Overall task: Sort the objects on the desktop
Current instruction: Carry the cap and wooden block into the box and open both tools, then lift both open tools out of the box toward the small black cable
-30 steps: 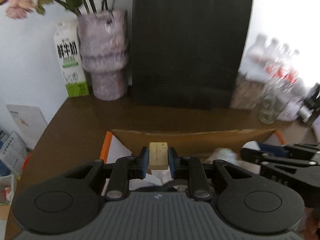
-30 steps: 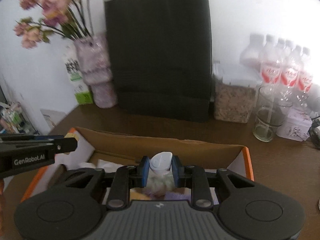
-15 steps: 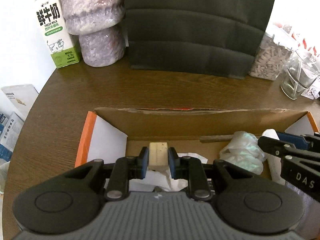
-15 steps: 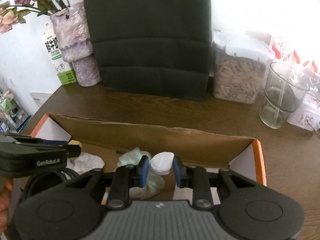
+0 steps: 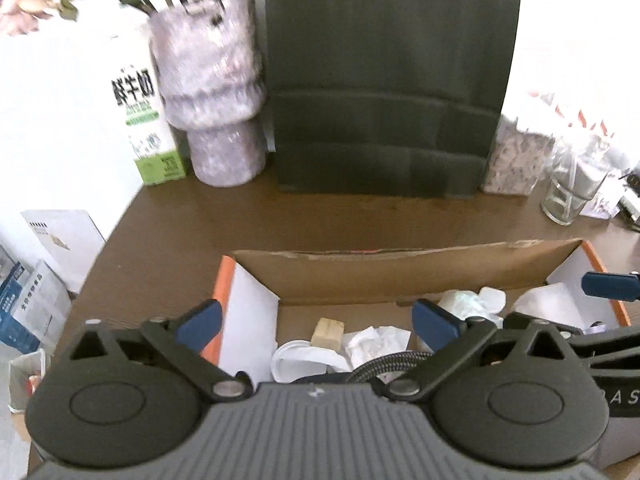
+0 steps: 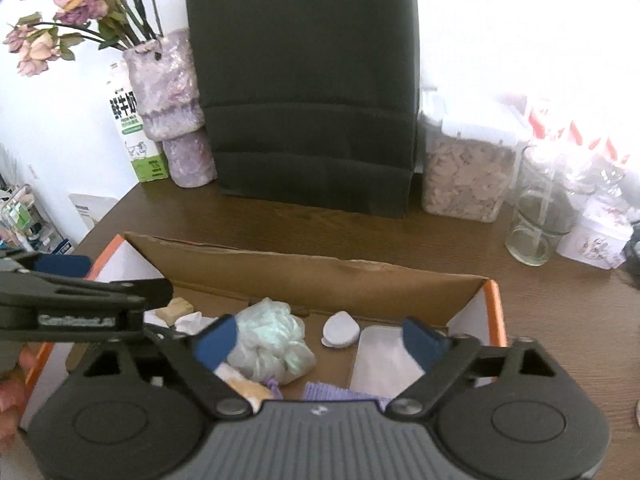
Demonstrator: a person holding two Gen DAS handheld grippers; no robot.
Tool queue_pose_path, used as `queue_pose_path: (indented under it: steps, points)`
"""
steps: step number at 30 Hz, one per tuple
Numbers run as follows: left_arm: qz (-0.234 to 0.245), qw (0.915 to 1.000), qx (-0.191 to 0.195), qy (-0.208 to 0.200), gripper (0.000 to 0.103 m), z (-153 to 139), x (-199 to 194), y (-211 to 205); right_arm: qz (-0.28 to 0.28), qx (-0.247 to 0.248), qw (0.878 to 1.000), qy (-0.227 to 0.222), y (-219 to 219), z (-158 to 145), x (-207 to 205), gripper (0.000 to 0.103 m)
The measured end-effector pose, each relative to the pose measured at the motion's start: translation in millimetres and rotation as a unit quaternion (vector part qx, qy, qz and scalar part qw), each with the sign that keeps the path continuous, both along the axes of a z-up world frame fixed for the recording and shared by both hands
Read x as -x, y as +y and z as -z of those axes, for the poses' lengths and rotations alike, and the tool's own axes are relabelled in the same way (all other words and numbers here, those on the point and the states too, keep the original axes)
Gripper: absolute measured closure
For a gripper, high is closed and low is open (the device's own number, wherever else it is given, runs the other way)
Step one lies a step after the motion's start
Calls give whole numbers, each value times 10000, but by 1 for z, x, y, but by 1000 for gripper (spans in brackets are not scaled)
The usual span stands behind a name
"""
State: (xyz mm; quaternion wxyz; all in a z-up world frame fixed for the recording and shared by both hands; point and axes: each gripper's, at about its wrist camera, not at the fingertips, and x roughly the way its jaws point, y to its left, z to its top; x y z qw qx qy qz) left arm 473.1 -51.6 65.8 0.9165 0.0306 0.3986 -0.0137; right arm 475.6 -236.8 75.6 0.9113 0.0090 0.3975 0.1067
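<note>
An open cardboard box (image 5: 400,258) with orange edges sits on the brown table. My left gripper (image 5: 318,319) hangs over it, its jaws opening wide, nothing pressed between the blue pads (image 5: 200,319). A small wooden block (image 5: 329,332) lies loose on the box floor below them, beside crumpled white paper (image 5: 376,342). My right gripper (image 6: 320,339) is also over the box with its jaws opening; a white oval cap (image 6: 340,330) lies free on the floor beneath. A crumpled plastic bag (image 6: 272,340) rests by its left pad.
A black paper bag (image 5: 392,80) stands behind the box, with a purple vase (image 5: 212,92) and a milk carton (image 5: 144,120) to its left. A snack container (image 6: 464,176) and a glass (image 6: 536,220) stand at the right. The table edge curves away at the left.
Both grippers went from shut to wide open. The wooden block left the left pads and the white cap left the right pads; both now lie in the box.
</note>
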Motion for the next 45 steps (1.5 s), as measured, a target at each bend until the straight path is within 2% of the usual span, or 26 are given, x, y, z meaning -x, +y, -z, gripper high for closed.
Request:
queue_pose_path:
  steps: [4,12,20,29,35,38,45]
  points:
    - [-17,9998,137,-118,0,-13,21,7,9,36,10000,-66,-2,-12,19,5]
    - [-42,9991,137,-411,0,-36,71,18,-66,-30,9992,-399,-7,-40,76,3]
    - [67,9960,254,-858,0,-48,143,22,-135,-47,9975,-691,-17,-51,142,2]
    - [121,9938,445,-1007,0,-23,215,22,-233,-7,9965,-800,-31,-32,212,2]
    - [33,9932,394,-1093,0,3,248,18,-282,151,9961,-824,-37,-9,250,2]
    - [39,9937,411,-1041,0,16,261,14,-287,210,9963,-778,-41,4,263,2]
    - [340,9944,156,-991,0,44,288,-12,-282,262,9976,-577,-54,34,280,2]
